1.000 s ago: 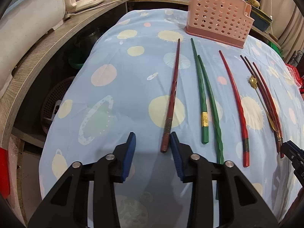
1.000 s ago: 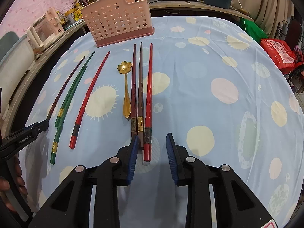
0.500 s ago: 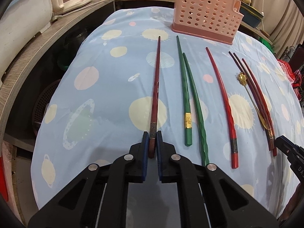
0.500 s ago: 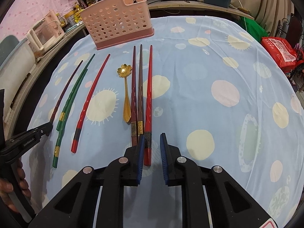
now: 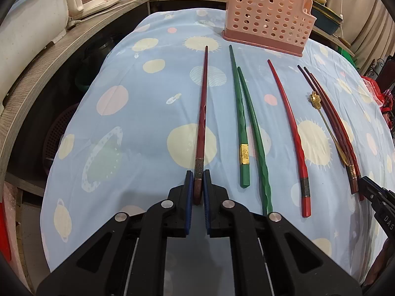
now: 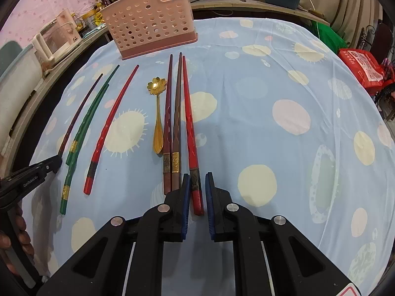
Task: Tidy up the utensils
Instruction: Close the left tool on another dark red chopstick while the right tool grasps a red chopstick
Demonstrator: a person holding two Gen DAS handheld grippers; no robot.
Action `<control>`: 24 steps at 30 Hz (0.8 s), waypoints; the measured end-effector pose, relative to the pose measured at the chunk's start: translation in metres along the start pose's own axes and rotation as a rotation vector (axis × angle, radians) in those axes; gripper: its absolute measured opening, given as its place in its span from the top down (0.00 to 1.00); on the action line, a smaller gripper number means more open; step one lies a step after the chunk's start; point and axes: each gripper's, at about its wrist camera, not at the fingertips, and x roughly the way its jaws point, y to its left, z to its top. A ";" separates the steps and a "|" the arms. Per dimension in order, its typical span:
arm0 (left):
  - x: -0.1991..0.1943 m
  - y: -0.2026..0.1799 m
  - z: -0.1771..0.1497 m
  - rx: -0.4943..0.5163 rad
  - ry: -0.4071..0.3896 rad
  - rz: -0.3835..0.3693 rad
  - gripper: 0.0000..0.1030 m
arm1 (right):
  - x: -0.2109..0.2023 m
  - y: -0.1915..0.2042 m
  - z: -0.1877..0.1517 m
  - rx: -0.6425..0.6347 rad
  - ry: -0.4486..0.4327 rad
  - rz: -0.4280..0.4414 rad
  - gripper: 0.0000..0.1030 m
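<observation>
Utensils lie in a row on the cloth-covered surface [image 5: 138, 113], butt ends toward the grippers, tips toward the pink perforated holder [image 5: 267, 17] standing at the far edge.

Left gripper [image 5: 197, 185]: its blue pads are closed on the butt end of the dark red chopstick [image 5: 203, 113], the leftmost item in the row. To its right lie two green chopsticks [image 5: 240, 113] with gold bands, touching near their tips, then a single red chopstick [image 5: 291, 128], well apart from both neighbours.

Right gripper [image 6: 197, 187]: the pads sit on either side of the butt end of the bright red chopstick [image 6: 190, 128]. The left pad is at the stick; a narrow gap shows at the right pad, so the jaws are not fully clamped. Just beside this stick lie a brown chopstick [image 6: 176, 123] and a maroon chopstick [image 6: 168, 118], touching along their length, with the gold flower-handled spoon [image 6: 158, 113] next to them.

Open room:
- Right half of the surface, beyond the bright red chopstick, carries only the cloth.
- A strip of cloth lies between the chopstick tips and the holder.
- The left edge of the surface drops beside a grey counter [image 5: 56, 46].

Writing: "GenRobot.AI" on the left gripper body in the right wrist view; the letters "DAS" on the right gripper body in the left wrist view. The chopstick band markings are too small to read.
</observation>
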 end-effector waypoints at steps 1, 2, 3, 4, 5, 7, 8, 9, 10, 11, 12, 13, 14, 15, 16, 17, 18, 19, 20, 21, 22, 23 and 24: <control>0.000 0.000 0.000 0.001 0.000 0.000 0.92 | 0.000 0.000 0.000 -0.002 -0.001 0.000 0.89; 0.000 0.000 0.000 0.002 0.000 0.000 0.92 | 0.000 0.000 0.000 -0.003 -0.003 -0.001 0.89; 0.000 0.000 0.000 0.001 0.000 0.000 0.93 | 0.000 0.000 0.000 -0.007 -0.004 -0.002 0.90; 0.000 0.000 0.000 0.000 0.001 0.000 0.93 | 0.000 0.000 0.000 -0.009 -0.004 -0.003 0.91; 0.000 0.000 0.000 -0.001 0.001 0.000 0.93 | 0.000 0.000 0.000 -0.007 -0.003 0.000 0.92; 0.000 0.000 -0.001 -0.001 0.002 0.000 0.93 | -0.001 -0.001 0.000 0.000 -0.003 0.010 0.92; -0.001 0.001 -0.001 -0.003 0.004 -0.002 0.93 | -0.002 -0.001 0.000 0.001 -0.004 0.014 0.93; -0.002 0.001 -0.001 -0.004 0.005 -0.003 0.93 | -0.004 -0.001 0.000 0.000 -0.005 0.017 0.93; -0.003 0.001 -0.001 -0.006 0.008 -0.001 0.93 | -0.006 0.000 0.000 -0.002 -0.008 0.018 0.93; -0.004 0.002 -0.001 -0.007 0.010 -0.001 0.93 | -0.008 0.000 0.000 -0.003 -0.013 0.022 0.93; -0.005 0.001 -0.001 -0.008 0.010 -0.001 0.93 | -0.011 0.001 0.000 -0.004 -0.020 0.026 0.93; -0.007 0.002 -0.001 -0.009 0.011 -0.001 0.93 | -0.015 0.001 0.001 -0.005 -0.027 0.029 0.93; -0.009 0.002 -0.001 -0.009 0.010 -0.002 0.93 | -0.019 0.002 0.002 -0.006 -0.037 0.033 0.93; -0.012 0.001 -0.002 -0.009 0.008 -0.001 0.93 | -0.022 0.002 0.003 -0.006 -0.044 0.037 0.93; -0.016 0.001 -0.002 -0.007 0.003 0.001 0.93 | -0.025 0.003 0.004 -0.006 -0.051 0.040 0.93; -0.019 0.000 -0.001 -0.004 -0.002 0.003 0.93 | -0.030 0.003 0.005 -0.007 -0.061 0.044 0.93; -0.021 0.000 -0.002 -0.003 -0.007 0.004 0.93 | -0.033 0.004 0.006 -0.008 -0.068 0.046 0.93; -0.025 0.000 -0.001 -0.004 -0.013 0.002 0.93 | -0.036 0.004 0.007 -0.007 -0.076 0.052 0.93; -0.028 0.000 0.000 -0.004 -0.017 0.000 0.93 | -0.039 0.004 0.007 -0.007 -0.084 0.056 0.93; -0.033 0.000 0.001 -0.004 -0.024 0.000 0.93 | -0.043 0.005 0.008 -0.007 -0.092 0.061 0.93; -0.036 -0.001 0.001 -0.003 -0.029 0.002 0.93 | -0.046 0.005 0.008 -0.007 -0.099 0.063 0.93; -0.040 -0.001 0.002 -0.003 -0.037 0.004 0.93 | -0.050 0.006 0.009 -0.008 -0.108 0.066 0.93; -0.044 -0.002 0.003 -0.003 -0.044 0.005 0.93 | -0.054 0.006 0.010 -0.008 -0.118 0.070 0.93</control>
